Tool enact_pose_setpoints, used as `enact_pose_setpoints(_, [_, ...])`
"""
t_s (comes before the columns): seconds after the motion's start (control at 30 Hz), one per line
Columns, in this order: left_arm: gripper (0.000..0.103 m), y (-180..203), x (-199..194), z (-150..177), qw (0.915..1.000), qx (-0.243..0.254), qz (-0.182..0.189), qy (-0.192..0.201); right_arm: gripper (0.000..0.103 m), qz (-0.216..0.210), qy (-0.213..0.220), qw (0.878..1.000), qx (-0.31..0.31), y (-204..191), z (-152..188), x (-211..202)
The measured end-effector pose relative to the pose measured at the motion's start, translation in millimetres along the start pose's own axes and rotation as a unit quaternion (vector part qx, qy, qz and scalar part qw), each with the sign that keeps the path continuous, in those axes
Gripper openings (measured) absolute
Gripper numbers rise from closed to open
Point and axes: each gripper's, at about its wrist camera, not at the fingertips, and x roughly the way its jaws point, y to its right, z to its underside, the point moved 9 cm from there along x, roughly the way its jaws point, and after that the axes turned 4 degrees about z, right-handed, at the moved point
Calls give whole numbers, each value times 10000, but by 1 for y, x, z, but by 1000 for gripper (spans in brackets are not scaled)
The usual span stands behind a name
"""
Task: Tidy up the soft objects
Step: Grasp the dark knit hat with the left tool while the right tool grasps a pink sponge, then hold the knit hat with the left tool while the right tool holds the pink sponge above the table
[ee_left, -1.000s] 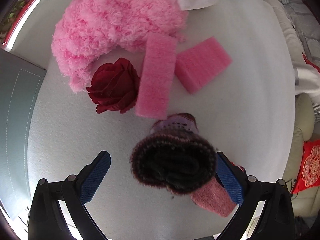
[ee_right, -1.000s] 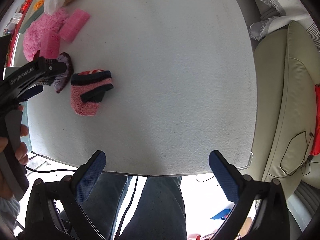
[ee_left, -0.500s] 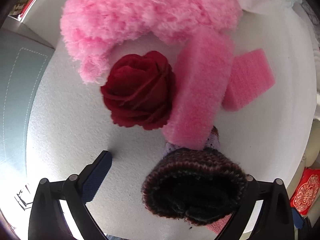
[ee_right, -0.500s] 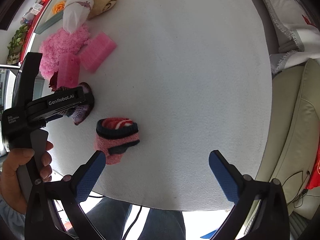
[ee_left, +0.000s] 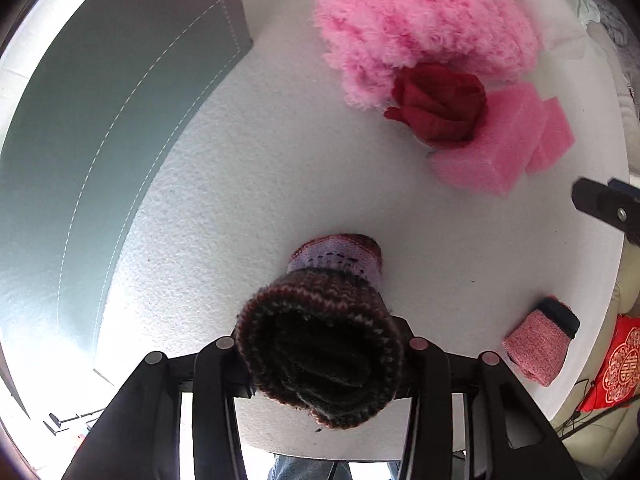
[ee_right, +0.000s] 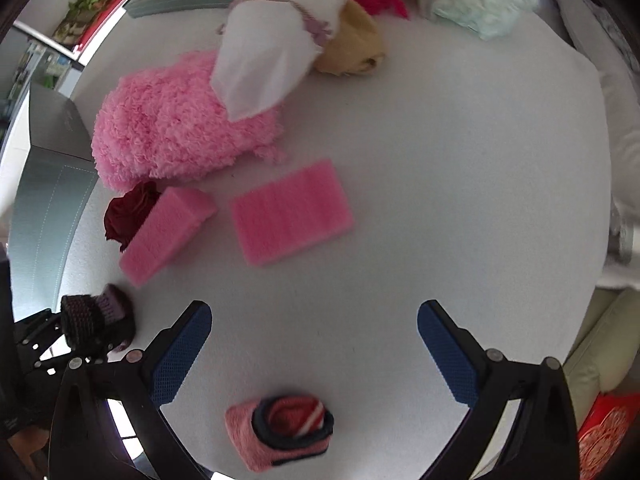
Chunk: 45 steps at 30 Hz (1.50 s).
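Observation:
A dark brown knitted sock roll (ee_left: 320,356) with a lilac band sits between the jaws of my left gripper (ee_left: 320,360), which are closing and squeeze it from both sides above the white table (ee_left: 248,200). The same roll (ee_right: 86,318) shows at the left edge of the right wrist view. My right gripper (ee_right: 314,312) is open over bare table. A pink sock roll (ee_right: 280,432) with a navy cuff lies beneath it, close to the camera, and nothing touches it. That pink roll (ee_left: 536,348) also appears at the table's right edge in the left wrist view.
A fluffy pink bundle (ee_right: 172,124), a red rose (ee_right: 130,210) and two pink sponges (ee_right: 290,210) (ee_right: 164,236) lie clustered ahead. Behind them are a white pouch (ee_right: 276,48), a tan item (ee_right: 352,48) and a mint cloth (ee_right: 480,0). A grey-green mat (ee_left: 100,140) borders the left.
My left gripper's jaws have come in from wide open onto the dark sock roll and carried it left, away from the rose and sponges. My right gripper has swept over to the pink roll.

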Motion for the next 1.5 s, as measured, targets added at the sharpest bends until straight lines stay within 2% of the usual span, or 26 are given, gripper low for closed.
enact_pose_setpoints(0.1, [45, -23, -3, 10, 9999, 112, 11, -9, 103, 250, 19, 9981, -564, -20, -25, 17])
enact_pose_setpoints(0.2, [45, -22, 0, 10, 9997, 225, -29, -10, 103, 441, -78, 9951, -877, -36, -44, 34])
enact_pose_setpoints(0.23, [45, -5, 2, 5, 9997, 247, -29, -11, 98, 496, -137, 9943, -934, -39, -47, 39])
enact_pose_setpoints(0.3, [45, 4, 7, 1, 9997, 258, 5, -22, 96, 550, -253, 9939, -921, -40, -50, 48])
enact_pose_setpoints(0.4, [45, 6, 8, 0, 9994, 353, -9, -48, 74, 487, -201, 9957, -757, -40, -56, 43])
enact_pose_setpoints(0.5, [44, 20, -3, 8, 9978, 654, -82, -31, 74, 514, -179, 9957, -752, -49, -63, 29])
enact_pose_setpoints(0.63, [44, 33, -17, 12, 9944, 1036, -156, 110, 74, 399, -199, 9972, -601, -49, -42, 11])
enact_pose_setpoints(0.97, [44, 47, -54, 65, 9842, 1747, -128, 255, 74, -167, -122, 9998, 24, -73, 43, -53])
enact_pose_setpoints(1.17, [44, 49, -74, 96, 9766, 2108, -120, 397, 75, -346, -3, 9988, 334, -96, 79, -86])
enact_pose_setpoints(1.27, [44, 49, -82, 101, 9741, 2202, -78, 506, 75, -336, -19, 9988, 342, -56, 112, -87])
enact_pose_setpoints(1.33, [44, 46, -85, 103, 9722, 2262, -61, 606, 75, -292, -7, 9990, 339, -65, 108, -89])
enact_pose_setpoints(1.37, [44, 46, -84, 104, 9711, 2292, -56, 664, 75, -296, 5, 9989, 361, -56, 116, -98])
enact_pose_setpoints(1.5, [44, 43, -108, 103, 9681, 2343, -12, 894, 75, -249, 113, 9990, 357, -49, 112, -105])
